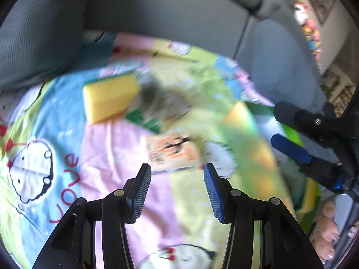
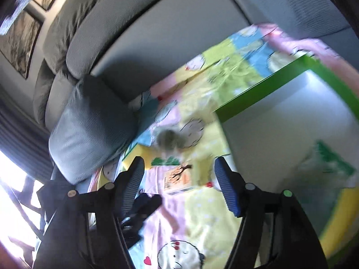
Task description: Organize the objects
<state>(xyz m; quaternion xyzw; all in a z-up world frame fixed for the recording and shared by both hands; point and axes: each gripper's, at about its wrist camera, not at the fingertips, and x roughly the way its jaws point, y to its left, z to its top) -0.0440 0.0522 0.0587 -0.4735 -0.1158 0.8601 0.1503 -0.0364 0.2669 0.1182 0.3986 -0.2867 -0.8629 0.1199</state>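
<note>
on the left of the left wrist view a grey cushion (image 1: 38, 33) leans over the edge of a patchwork cartoon blanket (image 1: 107, 148) spread on a grey sofa (image 1: 170, 11). just right of it lies a yellow sponge (image 1: 110, 97), flat on the blanket, its long axis running from lower left up to upper right, with a thin green layer showing along its far edge. touching or just beside its right end is a blurred grey fluffy thing (image 1: 154, 96) – what it is cannot be told. nearer the camera a small orange-and-white card box (image 1: 172, 151) lies flat, long axis tilted a little down to the right, just beyond the tips of the left gripper (image 1: 177, 170), whose blue-padded jaws stand apart with nothing between them. further right a blurred yellow-green shape (image 1: 246, 134) smears across the blanket, and at the far right edge the right gripper (image 1: 285, 130) reaches in from the side, its jaws apart and holding nothing. in the right wrist view the same box (image 2: 179, 179) sits between and beyond the spread fingers – clear of both pads – with a green-rimmed white bin (image 2: 264, 89) to the right.
</note>
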